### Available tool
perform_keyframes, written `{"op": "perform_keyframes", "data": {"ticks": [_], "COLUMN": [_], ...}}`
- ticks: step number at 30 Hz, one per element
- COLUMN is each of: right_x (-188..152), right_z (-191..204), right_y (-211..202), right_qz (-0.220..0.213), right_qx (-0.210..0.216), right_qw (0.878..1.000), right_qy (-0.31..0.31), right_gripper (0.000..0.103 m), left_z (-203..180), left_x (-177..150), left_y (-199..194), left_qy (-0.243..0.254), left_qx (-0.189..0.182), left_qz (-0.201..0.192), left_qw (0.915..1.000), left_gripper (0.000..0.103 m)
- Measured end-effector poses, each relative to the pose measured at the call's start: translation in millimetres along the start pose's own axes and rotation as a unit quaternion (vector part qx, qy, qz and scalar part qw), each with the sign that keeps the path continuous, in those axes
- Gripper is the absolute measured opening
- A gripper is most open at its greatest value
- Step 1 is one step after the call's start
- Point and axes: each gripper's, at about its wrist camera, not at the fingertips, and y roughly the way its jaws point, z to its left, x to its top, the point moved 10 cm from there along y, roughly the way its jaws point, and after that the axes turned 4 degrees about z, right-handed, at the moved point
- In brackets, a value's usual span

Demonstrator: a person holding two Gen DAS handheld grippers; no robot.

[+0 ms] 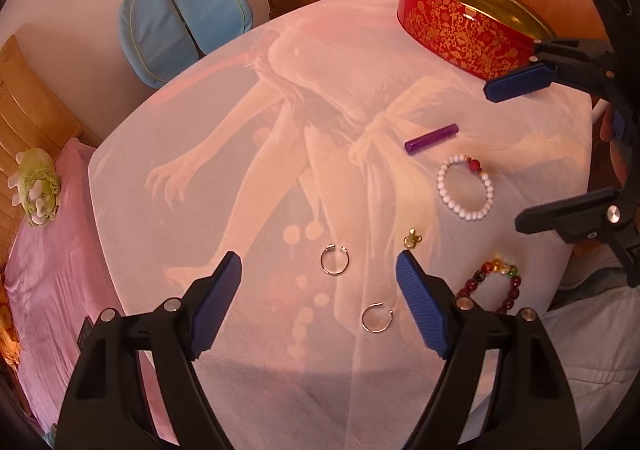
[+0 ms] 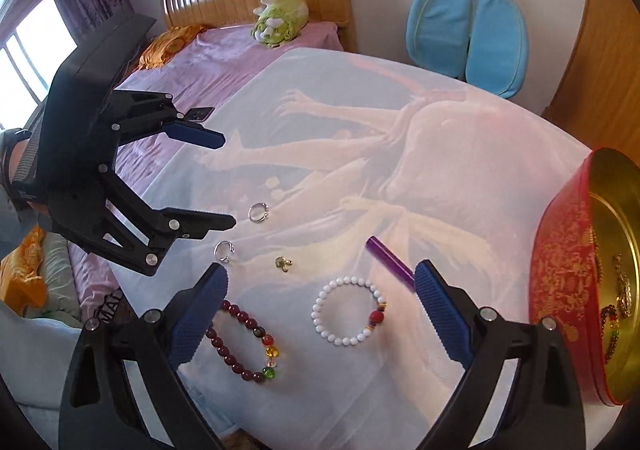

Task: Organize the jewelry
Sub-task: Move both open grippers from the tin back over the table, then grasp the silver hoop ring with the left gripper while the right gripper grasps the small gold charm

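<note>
1. My left gripper (image 1: 318, 284) and right gripper (image 2: 322, 304): both spread wide, holding nothing.
2. Red tin (image 2: 568, 278), right edge: cropped; contents possibly beads, indistinct.
3. White bracelet (image 2: 349, 312), dark-red bracelet (image 2: 244, 346) lower centre; latter partly hidden.

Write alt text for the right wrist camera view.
An open right hand-held gripper hovers over a white beaded bracelet on a pale tablecloth. A dark red beaded bracelet lies left, an open red-and-gold tin right.
</note>
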Motion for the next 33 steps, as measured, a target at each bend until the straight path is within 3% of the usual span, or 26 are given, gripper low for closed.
{"op": "perform_keyframes", "data": {"ticks": [7, 10, 16, 18, 22, 24, 25, 26, 27, 29, 33], "right_x": [-2.5, -4.0, -7.1, -6.2, -9.2, -9.9, -10.0, -9.2, -8.4, -8.2, -7.3], "right_z": [15.0, 20.4, 24.2, 25.0, 28.3, 31.0, 32.3, 32.6, 33.9, 35.9, 33.5], "right_y": [32.8, 42.9, 56.8, 58.0, 66.8, 68.5, 68.4, 68.4, 67.6, 67.2, 66.5], "right_qz": [0.007, 0.014, 0.018, 0.009, 0.014, 0.007, 0.003, -0.002, -0.008, -0.010, -0.008], "right_qx": [-0.016, -0.011, -0.016, -0.017, -0.014, -0.020, -0.023, -0.025, -0.023, -0.022, -0.013], "right_qw": [0.999, 0.998, 0.996, 0.995, 0.994, 0.993, 0.992, 0.992, 0.992, 0.991, 0.992], "right_qy": [-0.040, -0.059, -0.085, -0.093, -0.105, -0.117, -0.121, -0.123, -0.126, -0.129, -0.123], "right_gripper": [0.094, 0.079, 0.077, 0.073, 0.063, 0.057, 0.055, 0.048, 0.029, 0.015, 0.015], "left_z": [-4.5, -5.6, -4.1, -5.0, -4.7, -9.5, -11.4, -12.5, -14.2, -15.5, -15.4], "left_x": [-6.4, -6.5, -7.0, -7.8, -4.1, -5.4, -5.9, -6.2, -6.7, -7.6, -6.6], "left_y": [21.9, 26.8, 31.2, 34.6, 35.8, 34.4, 33.5, 33.0, 32.3, 32.6, 33.2], "left_qy": [0.038, 0.046, 0.055, 0.061, 0.059, 0.059, 0.059, 0.062, 0.063, 0.062, 0.047], "left_qx": [-0.016, -0.024, -0.025, -0.028, -0.033, -0.054, -0.059, -0.059, -0.063, -0.064, -0.076], "left_qz": [-0.017, -0.023, -0.036, -0.035, -0.044, -0.046, -0.048, -0.049, -0.048, -0.045, -0.043], "left_qw": [0.9990, 0.9984, 0.9975, 0.9971, 0.9967, 0.9957, 0.9953, 0.9952, 0.9948, 0.9950, 0.9951], "left_gripper": [0.078, 0.078, 0.076, 0.061, 0.060, 0.043, 0.040, 0.033, 0.019, 0.019, 0.019]}}
